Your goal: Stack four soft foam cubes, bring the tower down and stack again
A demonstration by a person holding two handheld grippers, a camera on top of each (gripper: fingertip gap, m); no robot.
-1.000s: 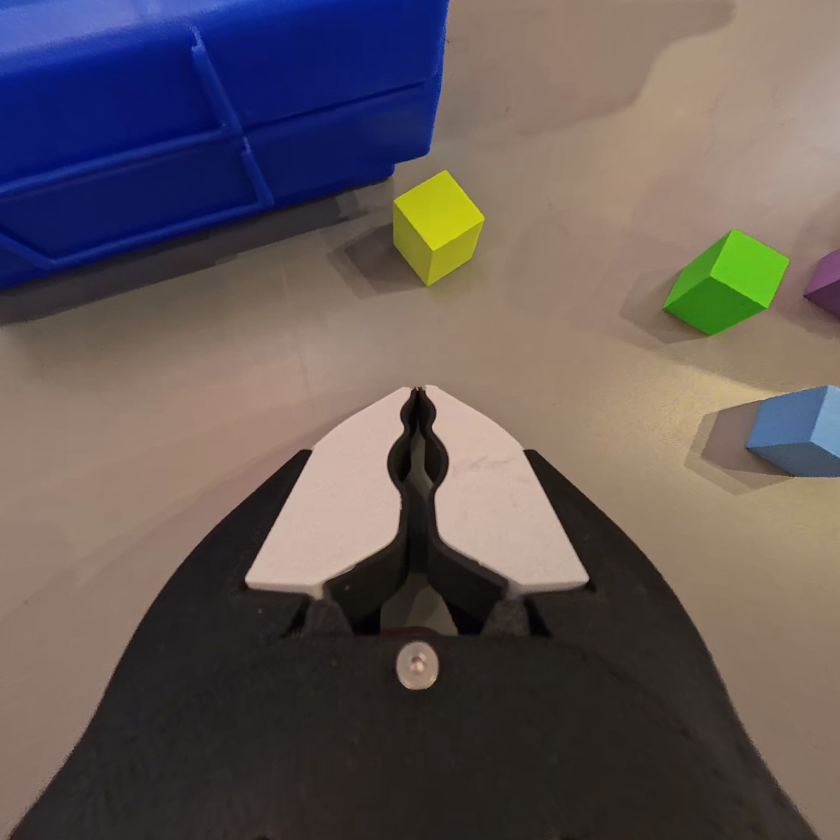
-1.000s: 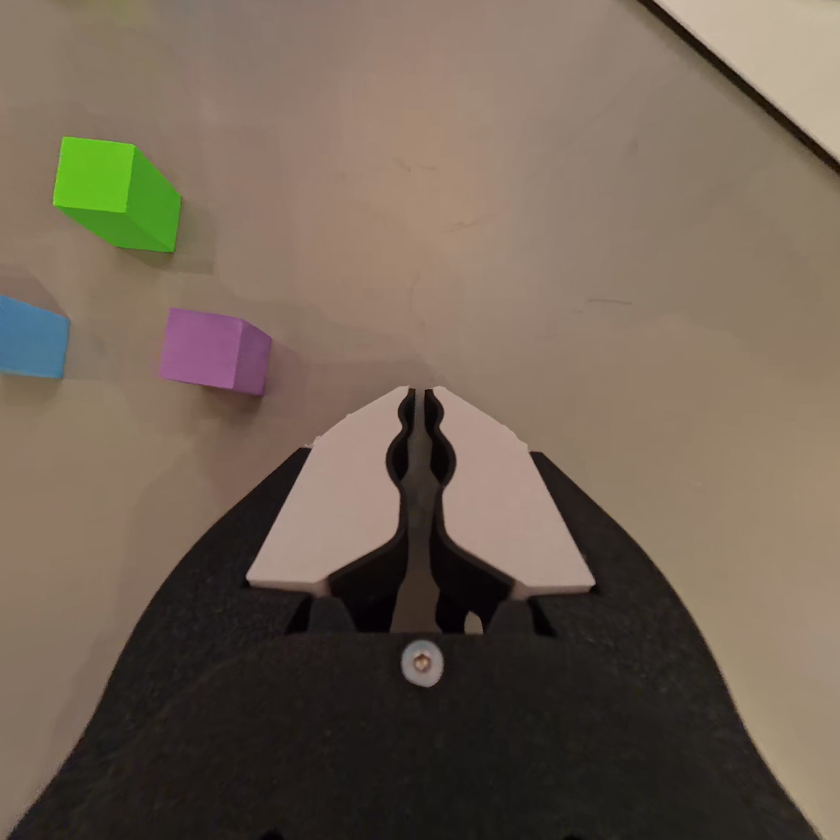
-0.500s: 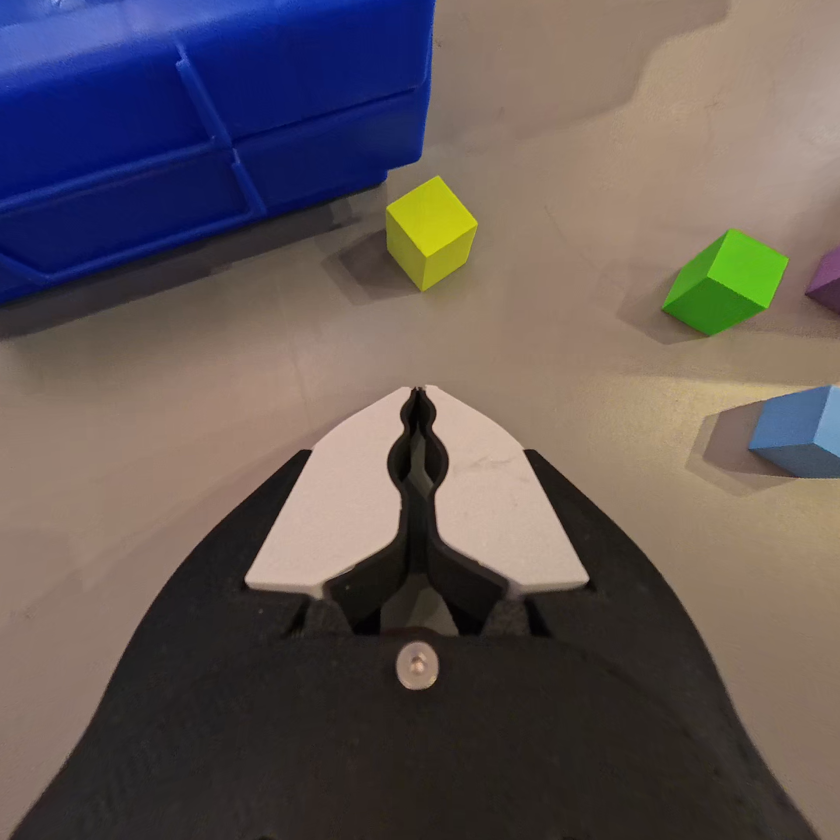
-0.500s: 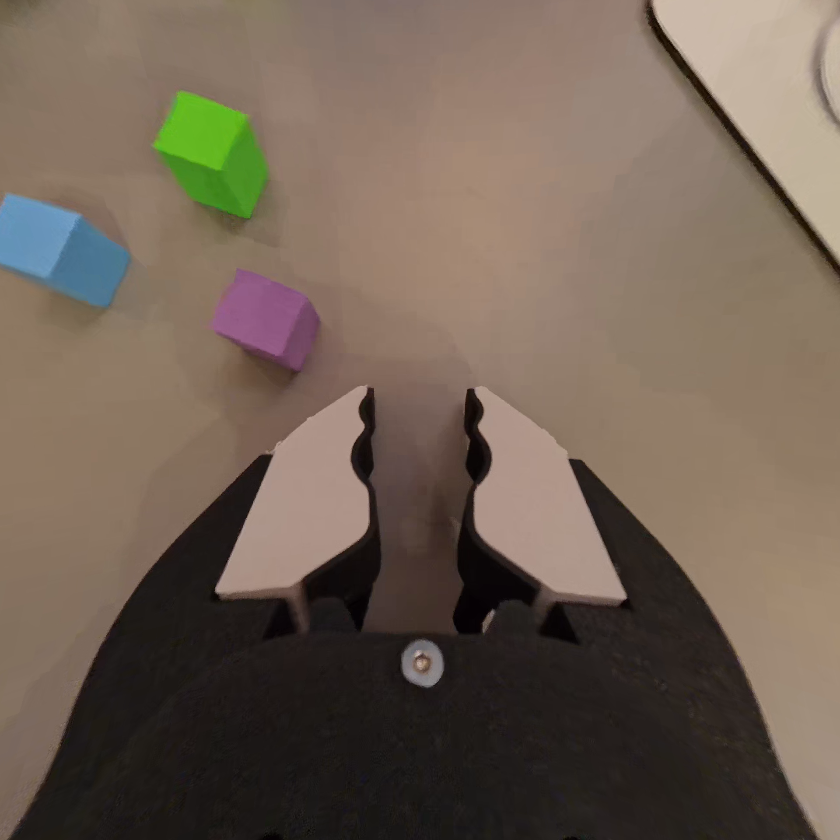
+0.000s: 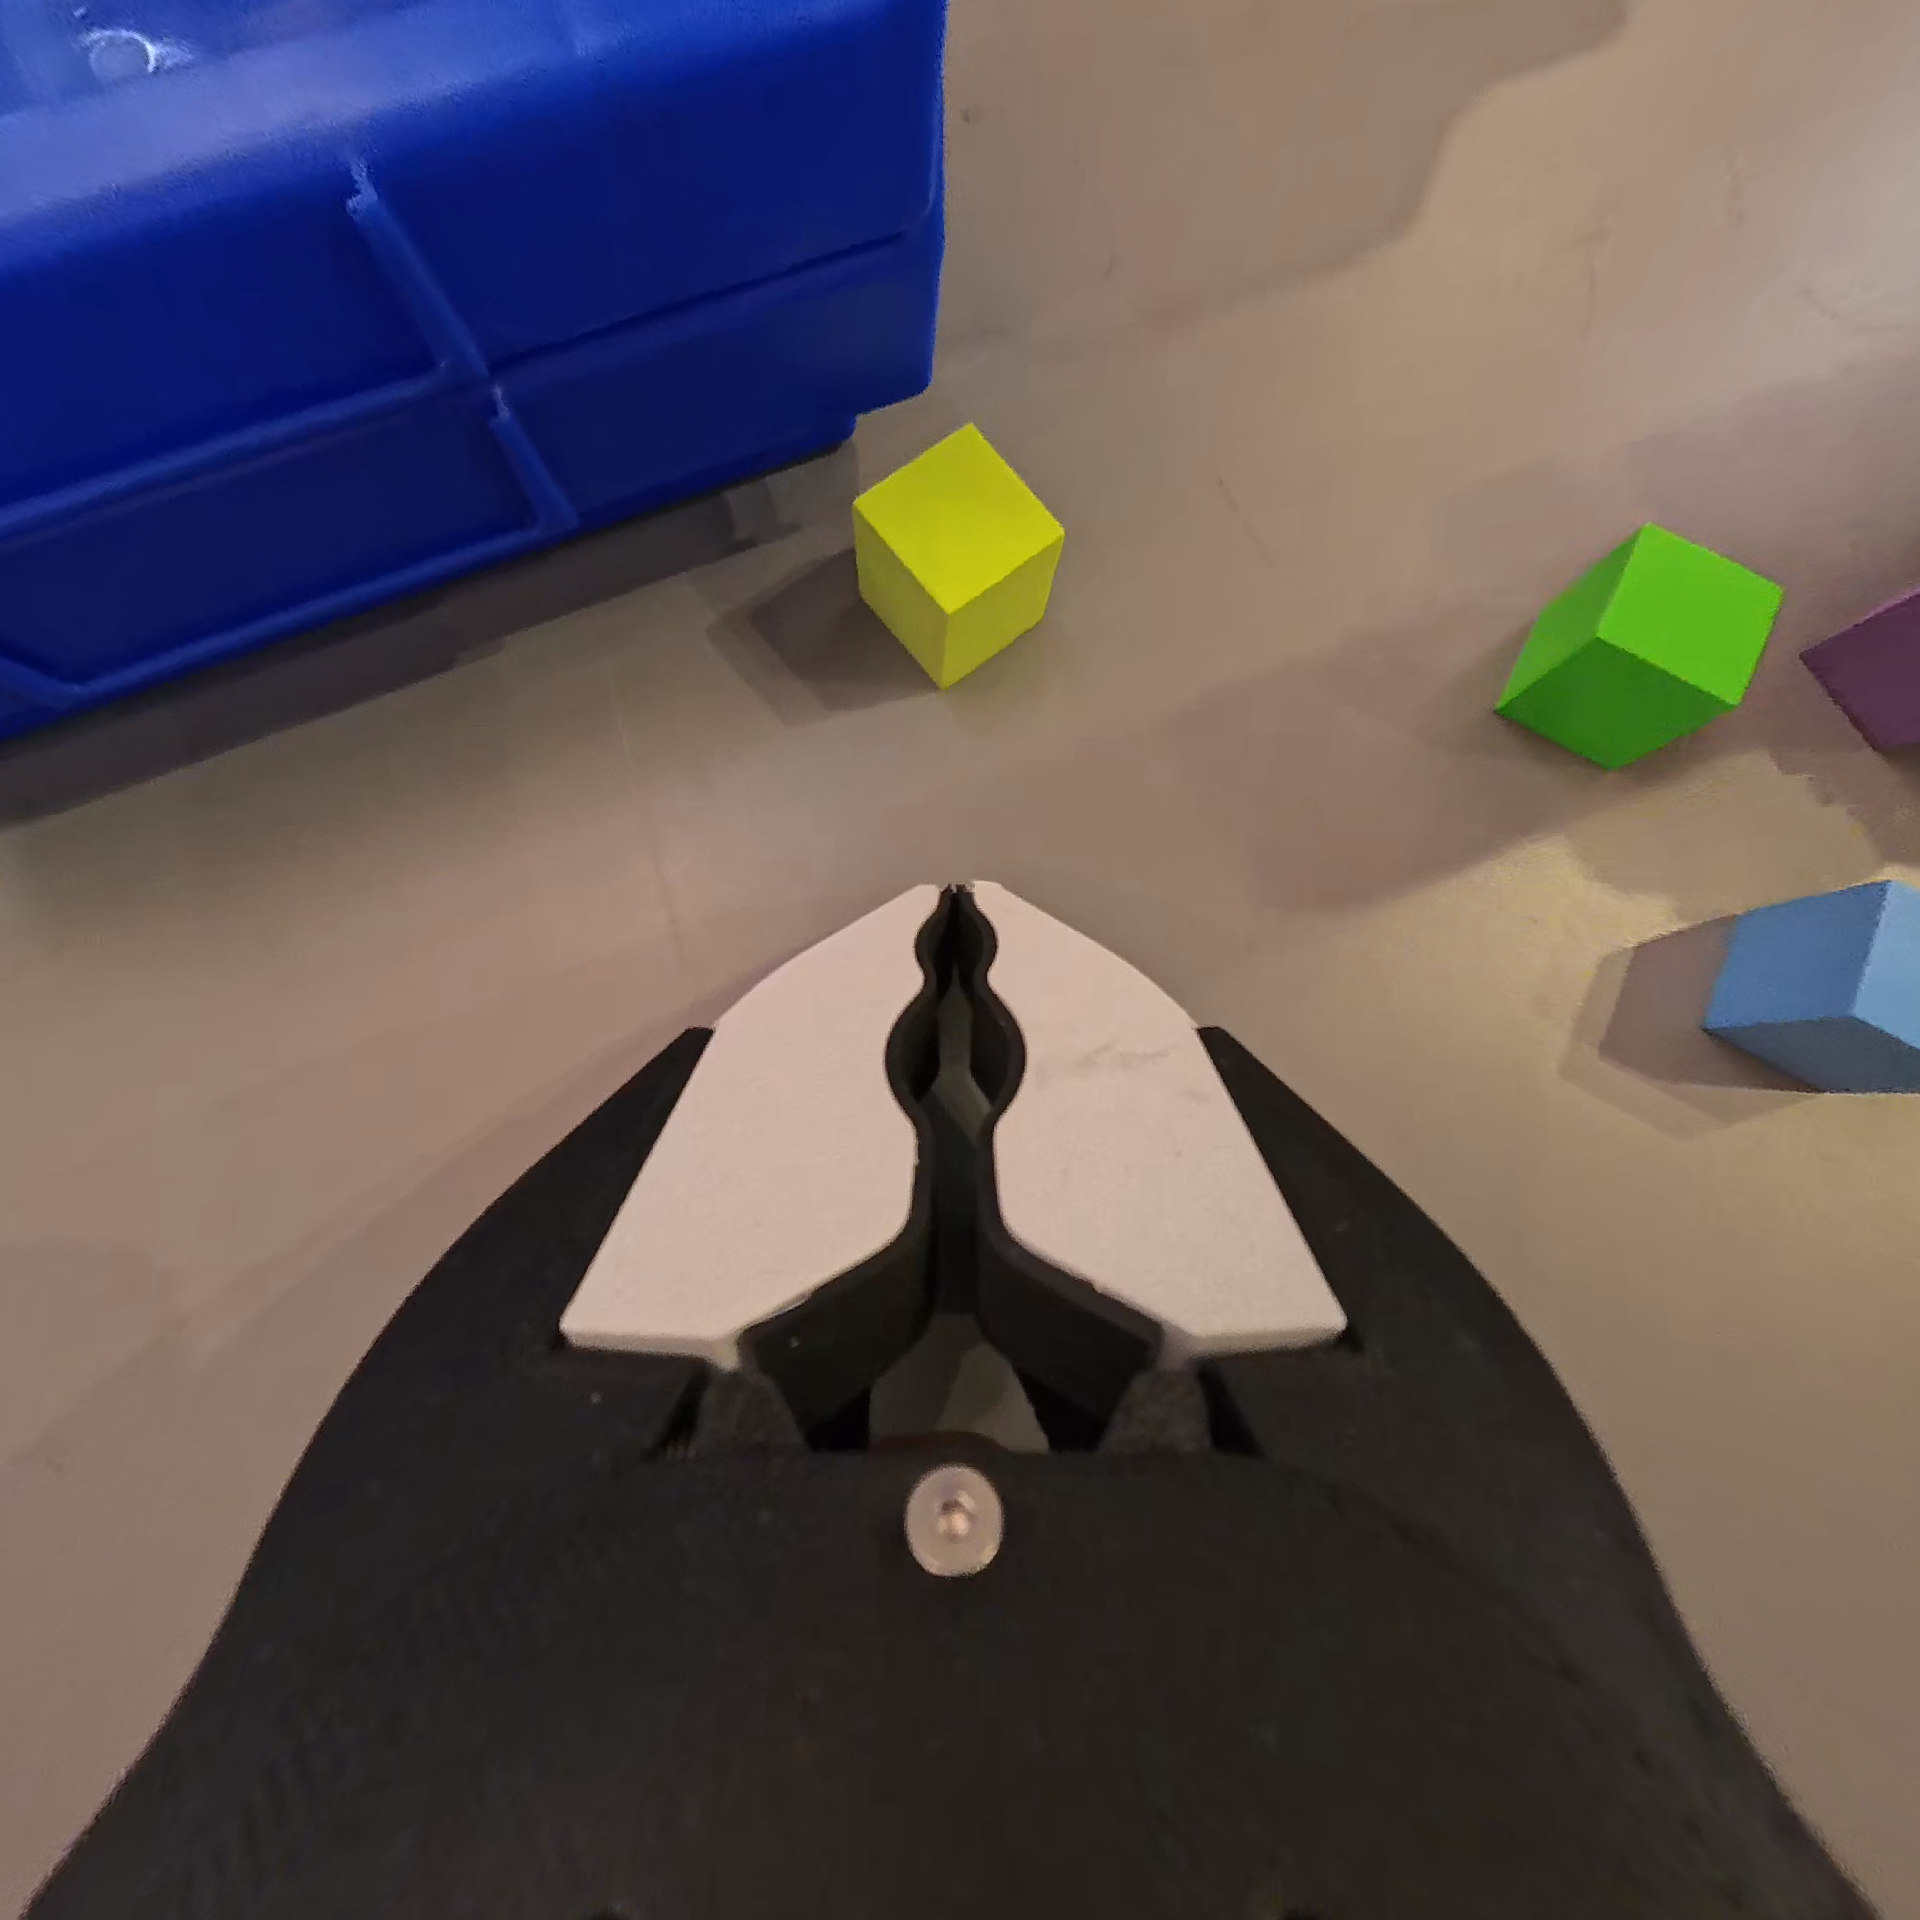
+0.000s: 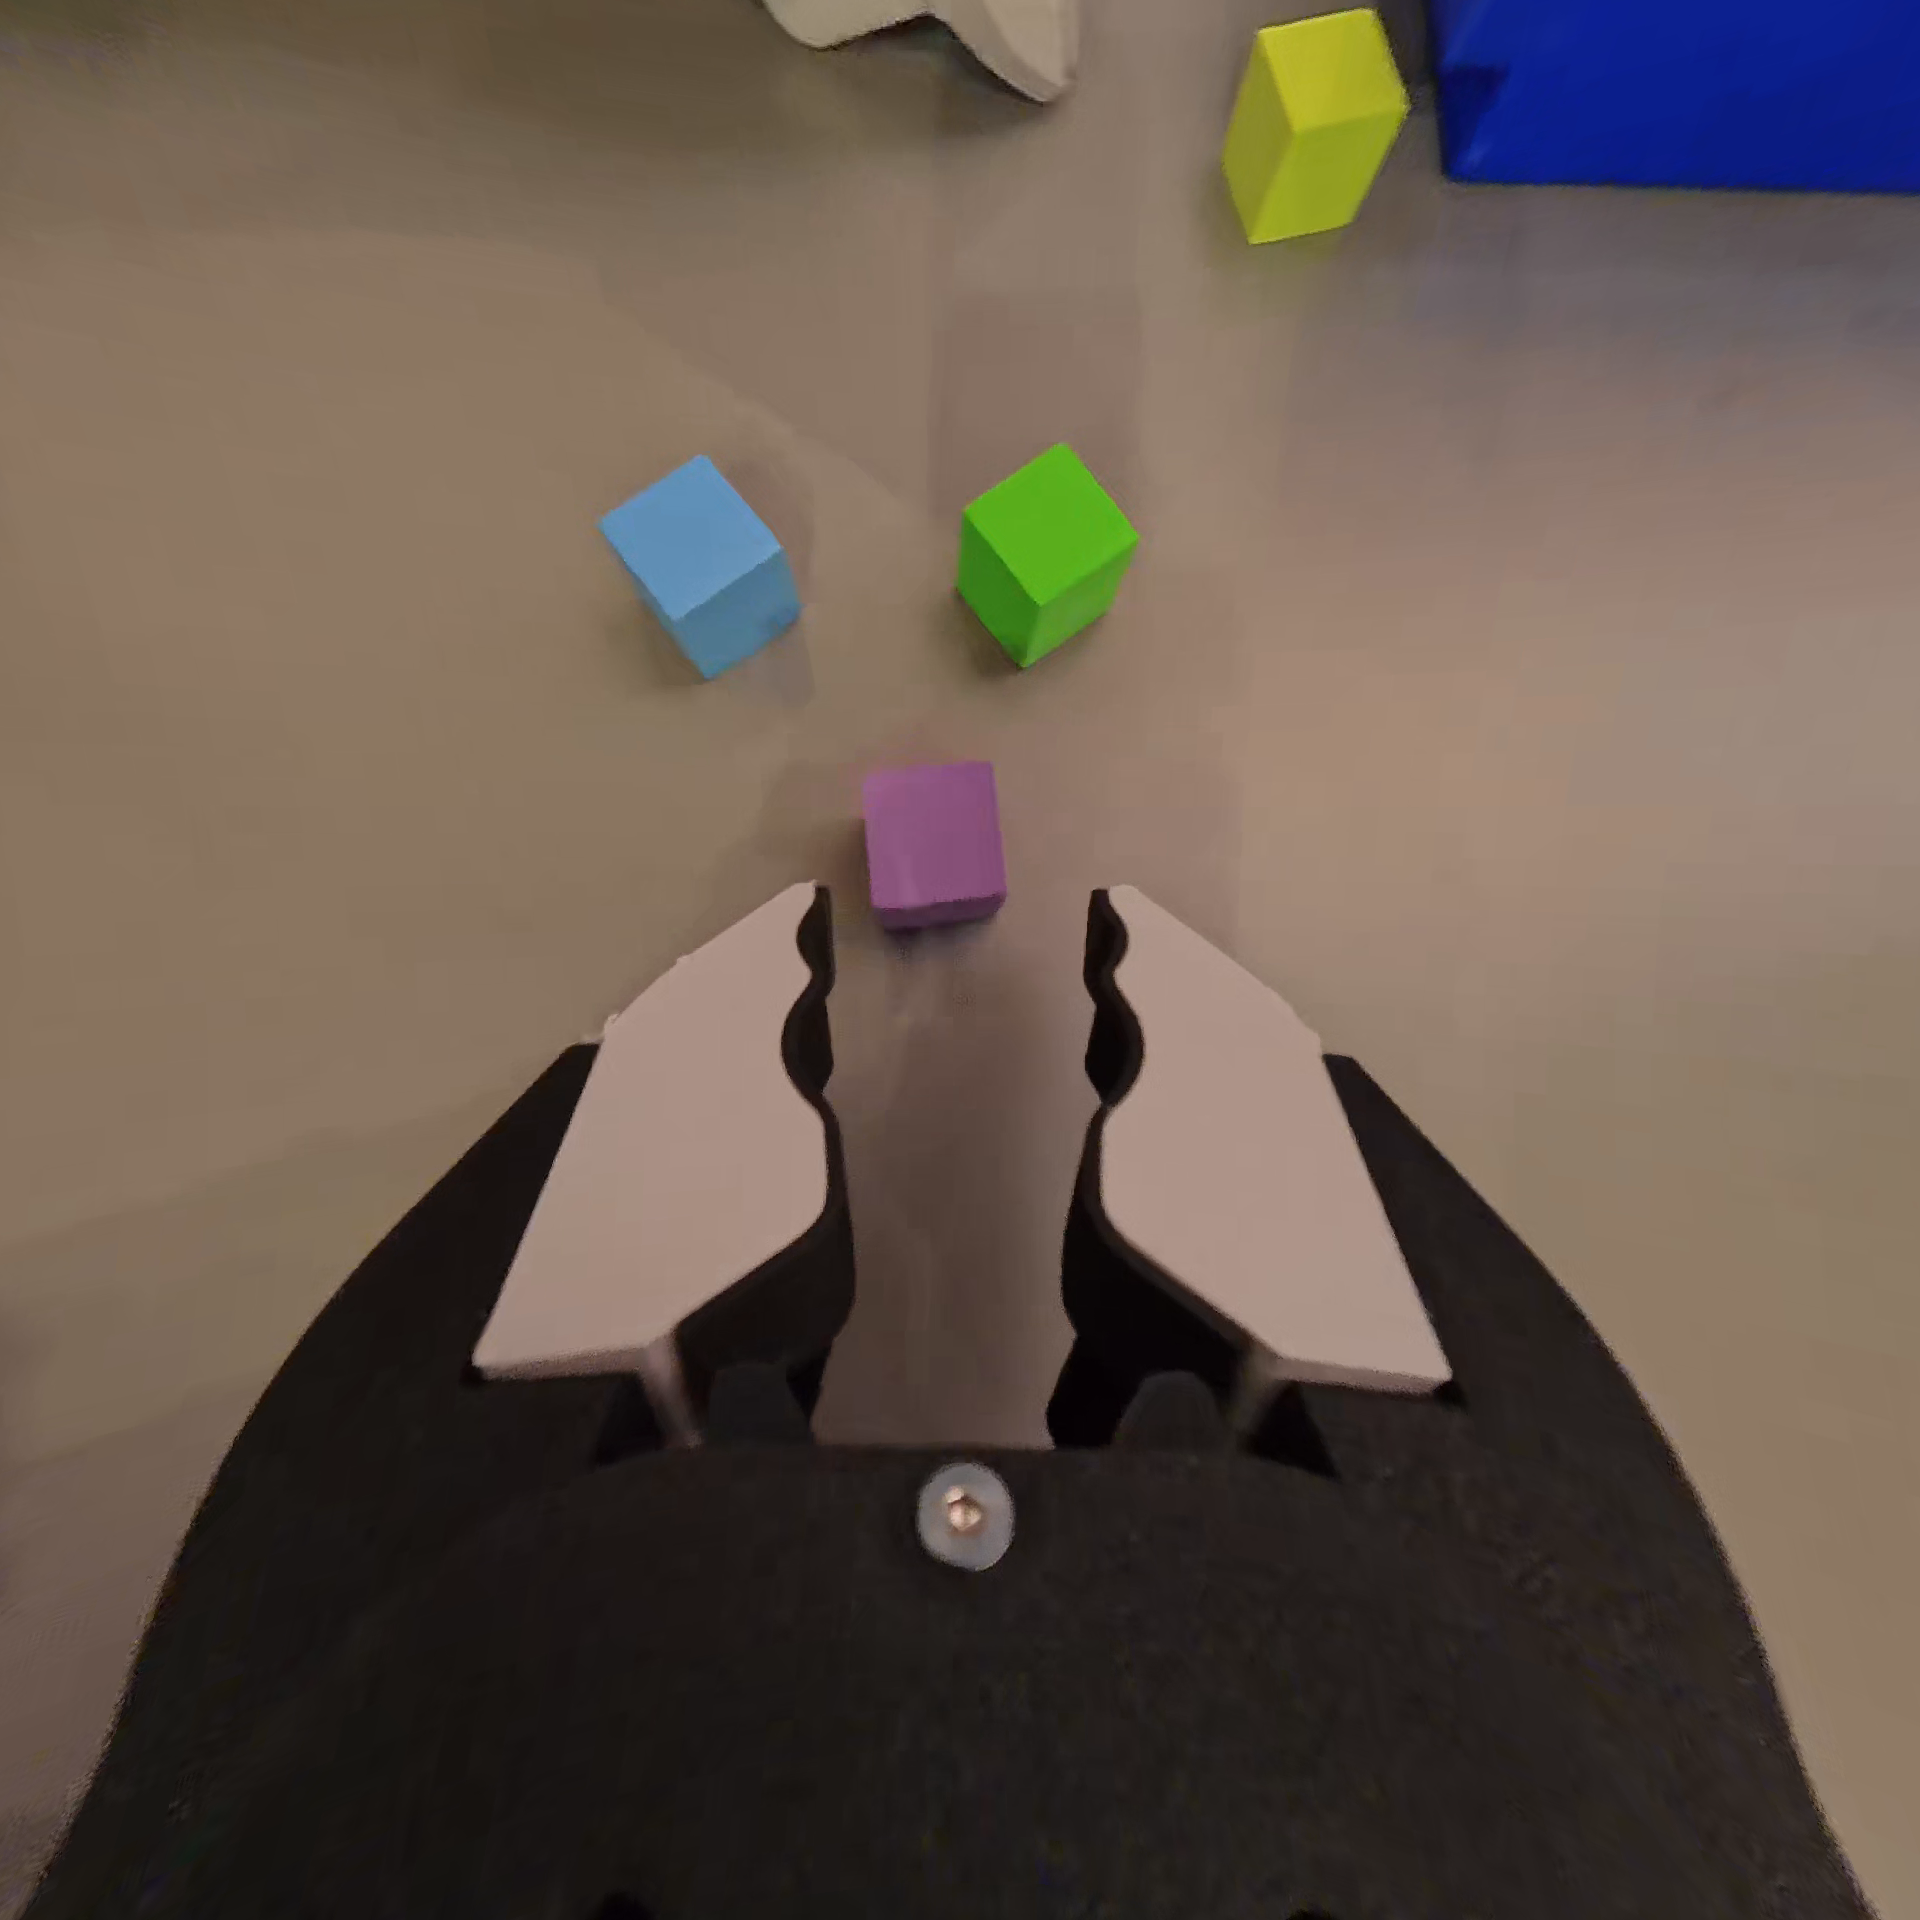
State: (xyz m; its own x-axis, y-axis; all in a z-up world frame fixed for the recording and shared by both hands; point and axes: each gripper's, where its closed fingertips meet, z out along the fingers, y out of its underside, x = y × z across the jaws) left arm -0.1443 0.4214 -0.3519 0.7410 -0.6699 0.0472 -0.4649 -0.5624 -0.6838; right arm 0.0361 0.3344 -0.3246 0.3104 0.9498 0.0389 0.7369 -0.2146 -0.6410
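Observation:
Four foam cubes lie apart on the grey table, none stacked. In the right wrist view, my right gripper [image 6: 954, 902] is open and empty, with the purple cube [image 6: 932, 840] just ahead of its fingertips, no pad touching it. Beyond it lie the blue cube [image 6: 701, 566], the green cube [image 6: 1044, 551] and the yellow cube [image 6: 1311, 125]. In the left wrist view, my left gripper [image 5: 958, 889] is shut with nothing between its fingers. The yellow cube [image 5: 956, 551] is ahead of it, and the green cube [image 5: 1642, 644], the blue cube [image 5: 1829, 997] and the purple cube's edge [image 5: 1881, 665] are to its right.
A large blue plastic bin [image 5: 416, 312] stands at the back left of the left wrist view, close to the yellow cube; it shows in the right wrist view [image 6: 1673, 94] at top right. A pale object [image 6: 935, 31] shows at the top edge of the right wrist view. The left gripper's tips are roughly 20 centimeters from the right gripper's.
My right gripper has opened and swung round to face the cubes, now with the purple cube just ahead of its fingertips. My left gripper stayed shut and barely moved.

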